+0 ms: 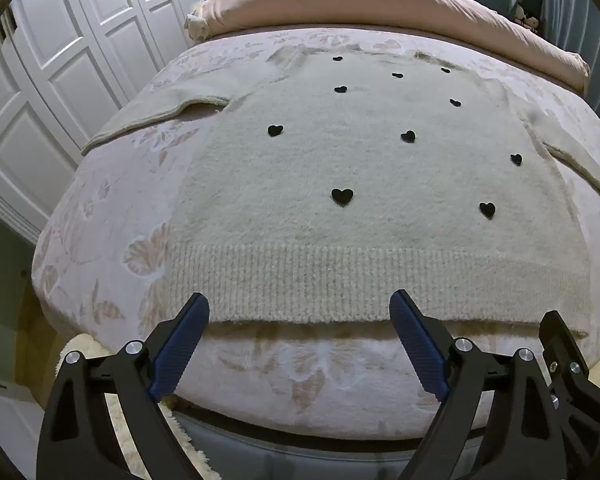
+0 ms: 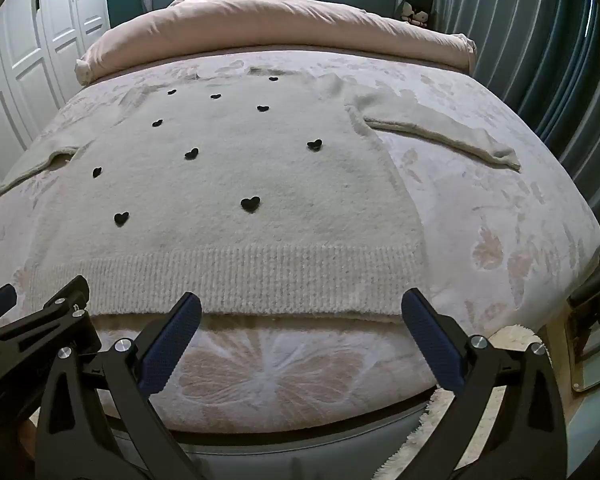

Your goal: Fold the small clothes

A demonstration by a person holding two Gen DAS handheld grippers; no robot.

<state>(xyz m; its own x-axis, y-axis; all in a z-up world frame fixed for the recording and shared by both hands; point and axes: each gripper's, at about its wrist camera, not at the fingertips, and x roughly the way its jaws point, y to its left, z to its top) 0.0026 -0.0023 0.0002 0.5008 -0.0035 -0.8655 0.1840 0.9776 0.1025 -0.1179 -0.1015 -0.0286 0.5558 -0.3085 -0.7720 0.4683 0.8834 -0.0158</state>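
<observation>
**Grippers poised at hem as sweater awaits first fold**

Nearest the lenses, the left gripper (image 1: pixel 300 312) and right gripper (image 2: pixel 302 310) hang side by side at the foot of the bed (image 2: pixel 500 208), each with its blue-padded fingers spread wide and holding nothing. Ahead of both lies the patterned bedspread (image 1: pixel 112 216), and flat upon it the cream knit sweater (image 1: pixel 340 160) dotted with black hearts, front up, sleeves thrown out to either side. It appears laid square and smooth so that a fold can start cleanly. Its ribbed hem (image 2: pixel 240 276) runs just beyond both sets of fingertips, apart from them, near the mattress edge. The left sleeve (image 1: pixel 156 114) reaches away to the left gripper's left; the right sleeve (image 2: pixel 440 132) stretches off to the right gripper's right. Both tools point forward and slightly down along the garment, level with one another, seemingly ready to take the hem. Folding has not begun.
</observation>
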